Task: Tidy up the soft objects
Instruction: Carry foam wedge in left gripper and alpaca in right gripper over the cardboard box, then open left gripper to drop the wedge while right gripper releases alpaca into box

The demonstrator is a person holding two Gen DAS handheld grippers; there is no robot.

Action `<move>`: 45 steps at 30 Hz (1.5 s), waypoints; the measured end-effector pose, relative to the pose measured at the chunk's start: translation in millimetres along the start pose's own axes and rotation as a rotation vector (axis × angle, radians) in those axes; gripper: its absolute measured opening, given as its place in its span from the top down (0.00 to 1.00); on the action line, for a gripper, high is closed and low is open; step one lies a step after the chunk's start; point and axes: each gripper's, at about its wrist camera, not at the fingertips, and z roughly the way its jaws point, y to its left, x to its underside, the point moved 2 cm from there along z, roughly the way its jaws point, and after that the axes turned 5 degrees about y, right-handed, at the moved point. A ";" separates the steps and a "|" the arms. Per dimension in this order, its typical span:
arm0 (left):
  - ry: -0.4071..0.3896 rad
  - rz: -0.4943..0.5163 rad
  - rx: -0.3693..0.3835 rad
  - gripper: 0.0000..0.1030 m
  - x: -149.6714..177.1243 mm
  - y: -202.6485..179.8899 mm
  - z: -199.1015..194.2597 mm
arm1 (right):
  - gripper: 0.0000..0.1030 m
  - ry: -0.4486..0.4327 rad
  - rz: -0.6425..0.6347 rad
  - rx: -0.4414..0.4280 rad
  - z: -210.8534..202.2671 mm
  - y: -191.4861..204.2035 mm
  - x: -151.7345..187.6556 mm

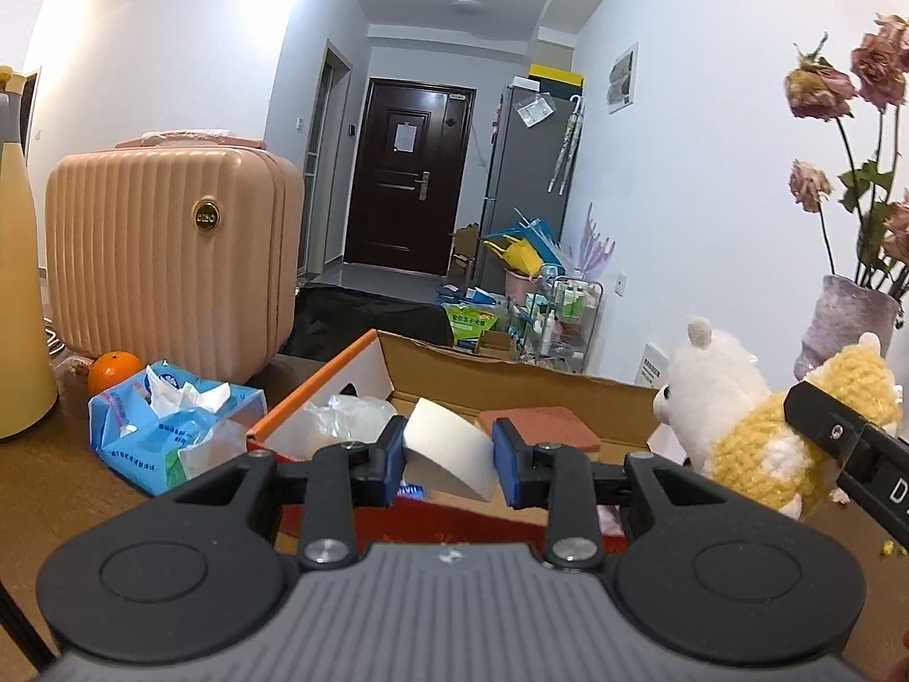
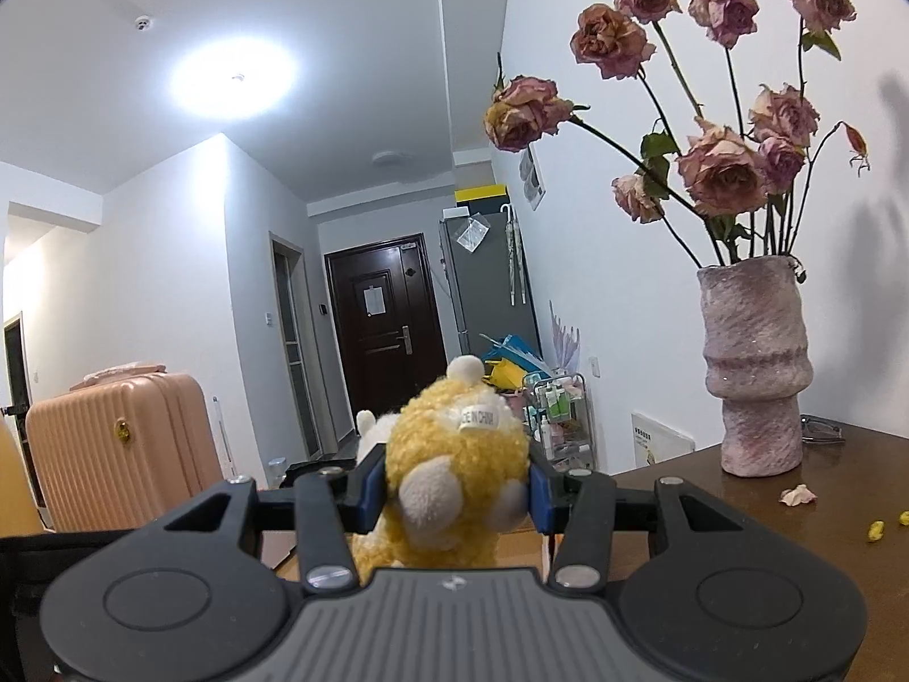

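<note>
Clamped between the blue pads of the left gripper point(image 1: 449, 463), a white wedge-shaped sponge point(image 1: 446, 452) hangs over the open cardboard box point(image 1: 511, 378), whose floor already holds a brick-red block point(image 1: 540, 423) and a crumpled clear bag point(image 1: 346, 415). Beside it, the right gripper point(image 2: 454, 491) has its jaws closed on the rump of a yellow plush alpaca point(image 2: 454, 454), lifted clear of the counter point(image 2: 738, 506); in the left view the toy's white head point(image 1: 710, 369) faces the box from just beyond its right corner. Both soft things look mid-carry toward the box, so the step in hand is probably the drop-off. Next, each jaw pair would need to come over open floor inside the walls and let go low, the plush set down so it does not topple back over the rim. Readable writing is scarce: a sewn tag point(image 2: 479, 418) on the plush says "MADE IN CHINA", partly hidden. The gold badge point(image 1: 206, 219) on the pink suitcase point(image 1: 170, 261) and the print on the blue tissue pack point(image 1: 170, 426) are too small to read. A vase of dried roses point(image 2: 753, 364) stands well apart on the right.
</note>
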 end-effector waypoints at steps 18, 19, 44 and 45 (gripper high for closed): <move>-0.021 -0.002 -0.032 0.68 -25.5 6.6 51.9 | 0.54 0.057 -0.018 -0.018 63.5 9.8 -7.1; -0.022 0.000 -0.035 0.68 -26.5 6.7 54.6 | 0.54 0.062 -0.019 -0.020 67.5 9.9 -7.0; -0.011 0.052 -0.079 0.66 -33.9 14.1 95.8 | 0.53 0.163 -0.060 -0.034 112.4 15.7 4.7; -0.009 0.052 -0.079 0.62 -34.0 14.3 95.7 | 0.51 0.165 -0.061 -0.030 112.5 15.3 4.6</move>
